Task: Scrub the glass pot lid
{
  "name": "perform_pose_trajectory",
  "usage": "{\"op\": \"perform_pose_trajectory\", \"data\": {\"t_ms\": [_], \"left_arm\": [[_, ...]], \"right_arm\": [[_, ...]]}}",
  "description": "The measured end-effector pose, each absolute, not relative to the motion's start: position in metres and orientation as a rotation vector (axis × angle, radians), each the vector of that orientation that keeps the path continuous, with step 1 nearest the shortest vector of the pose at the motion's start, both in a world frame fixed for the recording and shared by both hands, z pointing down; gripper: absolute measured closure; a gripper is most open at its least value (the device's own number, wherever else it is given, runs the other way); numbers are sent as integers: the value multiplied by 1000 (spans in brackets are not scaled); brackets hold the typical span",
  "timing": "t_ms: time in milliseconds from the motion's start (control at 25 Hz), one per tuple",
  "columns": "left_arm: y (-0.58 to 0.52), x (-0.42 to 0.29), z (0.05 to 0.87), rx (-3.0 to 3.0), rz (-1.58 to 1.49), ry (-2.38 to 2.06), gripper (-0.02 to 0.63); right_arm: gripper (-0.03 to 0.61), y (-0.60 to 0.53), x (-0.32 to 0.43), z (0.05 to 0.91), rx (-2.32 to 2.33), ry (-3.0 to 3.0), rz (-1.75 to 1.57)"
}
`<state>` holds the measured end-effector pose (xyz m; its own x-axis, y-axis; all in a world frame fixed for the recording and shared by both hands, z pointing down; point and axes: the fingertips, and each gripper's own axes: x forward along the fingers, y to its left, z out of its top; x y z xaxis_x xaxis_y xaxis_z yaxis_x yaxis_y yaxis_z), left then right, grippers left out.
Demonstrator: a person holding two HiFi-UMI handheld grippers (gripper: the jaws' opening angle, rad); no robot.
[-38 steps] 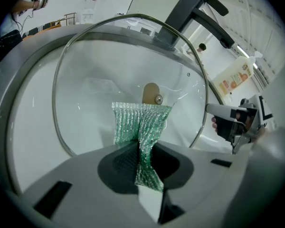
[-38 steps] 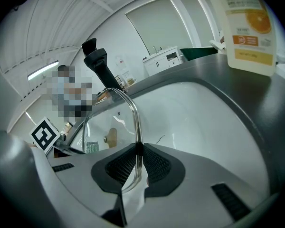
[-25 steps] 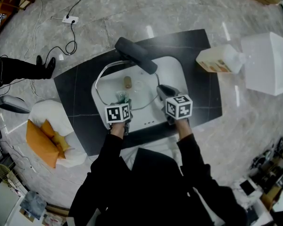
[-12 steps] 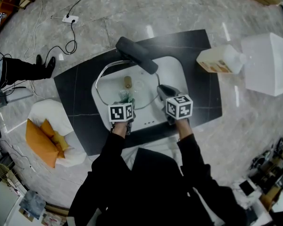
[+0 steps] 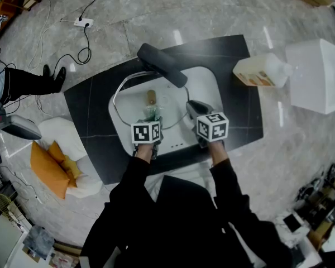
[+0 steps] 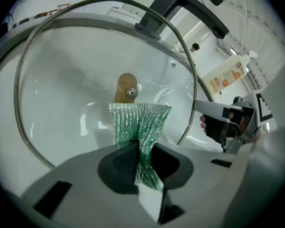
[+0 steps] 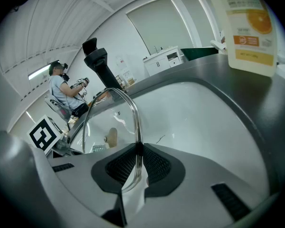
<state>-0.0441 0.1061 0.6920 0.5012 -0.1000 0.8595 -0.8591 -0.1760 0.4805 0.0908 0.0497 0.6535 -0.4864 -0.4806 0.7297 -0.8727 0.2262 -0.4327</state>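
Note:
The glass pot lid (image 5: 148, 99) with a metal rim and a wooden knob (image 5: 151, 97) is held over the white sink (image 5: 204, 81). My right gripper (image 5: 193, 109) is shut on the lid's rim (image 7: 135, 127) at its right side. My left gripper (image 5: 151, 116) is shut on a green mesh scrubbing cloth (image 6: 138, 125), which presses against the glass just below the knob (image 6: 126, 87). In the left gripper view the lid (image 6: 71, 75) fills the frame and the right gripper (image 6: 223, 120) shows at its right edge.
A dark faucet (image 5: 161, 65) arches over the back of the sink. The sink sits in a black counter (image 5: 89, 110). A bottle of orange detergent (image 5: 261, 71) lies at the counter's right end, next to a white box (image 5: 318, 74). A person (image 7: 66, 94) stands in the background.
My left gripper has slid the green cloth to the right and slightly nearer across the lid. The right gripper and the lid have stayed put.

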Motion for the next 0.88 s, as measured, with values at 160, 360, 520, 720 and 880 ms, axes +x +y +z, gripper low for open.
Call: {"op": "perform_pose_trajectory", "data": {"t_ms": [160,360,520,720,880], "left_arm": [[106,-41,692,1622,843,-829,552],[107,-35,691,1624,839,-820,552],[106,-30,690,1634,838,-811,552],[106,-25,689,1644,842,-794,551],[106,-20,690,1647,841,-783,552]], "right_arm": [[531,49,90,654,1243,-2064,1175],[531,50,91,653,1243,-2061,1176],[531,50,91,653,1240,-2062,1177],[531,50,90,653,1237,-2062,1178],[531,49,90,652,1236,-2061,1174]]}}
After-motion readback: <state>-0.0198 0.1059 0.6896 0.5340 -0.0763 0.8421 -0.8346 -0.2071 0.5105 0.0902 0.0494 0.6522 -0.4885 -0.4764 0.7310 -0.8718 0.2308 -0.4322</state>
